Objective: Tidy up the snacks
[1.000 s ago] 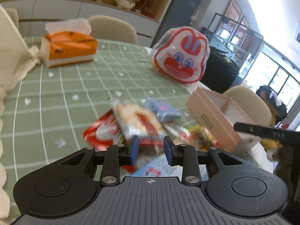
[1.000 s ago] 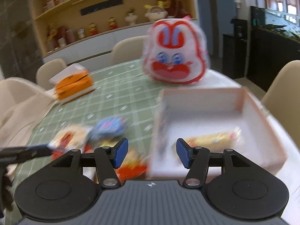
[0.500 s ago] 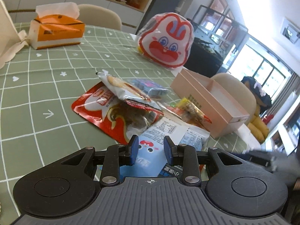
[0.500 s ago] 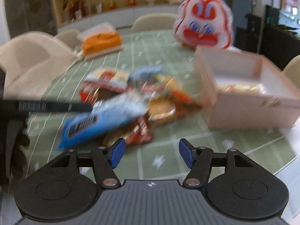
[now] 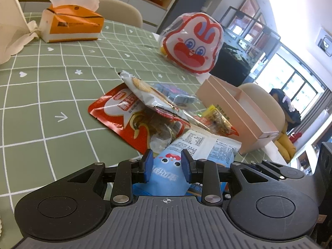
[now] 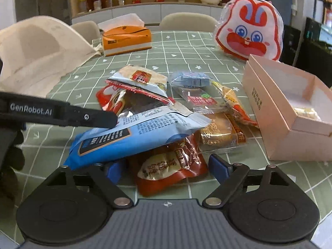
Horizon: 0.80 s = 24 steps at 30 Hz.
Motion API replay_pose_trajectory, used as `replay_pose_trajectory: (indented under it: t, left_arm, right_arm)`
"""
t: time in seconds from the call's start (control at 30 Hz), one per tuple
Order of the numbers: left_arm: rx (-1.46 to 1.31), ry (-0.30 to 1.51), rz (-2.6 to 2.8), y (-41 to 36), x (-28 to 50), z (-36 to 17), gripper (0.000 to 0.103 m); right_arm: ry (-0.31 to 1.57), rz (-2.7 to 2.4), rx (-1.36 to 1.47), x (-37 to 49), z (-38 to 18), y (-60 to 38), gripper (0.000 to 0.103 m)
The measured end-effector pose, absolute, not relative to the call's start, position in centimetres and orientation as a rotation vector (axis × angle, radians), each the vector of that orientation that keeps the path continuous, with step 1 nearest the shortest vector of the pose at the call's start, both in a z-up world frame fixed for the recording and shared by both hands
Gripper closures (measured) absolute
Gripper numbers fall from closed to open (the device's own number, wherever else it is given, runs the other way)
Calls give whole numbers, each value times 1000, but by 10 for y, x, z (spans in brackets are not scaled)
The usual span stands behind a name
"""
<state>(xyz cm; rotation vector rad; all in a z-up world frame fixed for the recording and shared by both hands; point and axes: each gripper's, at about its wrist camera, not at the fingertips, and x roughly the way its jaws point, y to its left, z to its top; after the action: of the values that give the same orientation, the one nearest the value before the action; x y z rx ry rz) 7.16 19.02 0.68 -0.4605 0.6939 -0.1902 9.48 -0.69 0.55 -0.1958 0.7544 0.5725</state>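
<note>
Your left gripper (image 5: 165,165) has its jaws set narrow, straddling the near end of the blue snack packet (image 6: 132,137); whether the pads actually pinch the film cannot be told. The packet sits raised at an angle atop the snack pile on the green checked desk (image 5: 41,95).

Your right gripper (image 6: 166,169) is opening its jaws. The red-brown pouch (image 6: 170,168) lies between them on the desk, and the pads do not press on it.

Handling notes:
- Expect all packets to be light, with slick, crinkly film. They will likely slide on each other when one is pulled.
- Judge the round cake in clear wrap (image 6: 217,134) to be soft; do not squeeze its middle.
- Take each packet by a crimped end seam or flat edge, not across the filled body.
- The blue snack packet is long and will probably sag if gripped at one end only.

The pink box (image 6: 276,112) stands open just right of the pile, one yellow snack (image 6: 307,112) already inside. Deliver packets there.
</note>
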Motion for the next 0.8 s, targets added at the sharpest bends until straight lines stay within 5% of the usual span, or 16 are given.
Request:
replay_pose_trajectory:
  t: [0.23, 0.8]
  left_arm:
    - [-445, 721, -219, 184, 73, 4, 69]
    - [-263, 794, -387, 125, 54, 10, 69]
  right_arm:
    - [759, 561, -215, 74, 11, -27, 31]
    - [783, 380, -46, 65, 10, -121, 23]
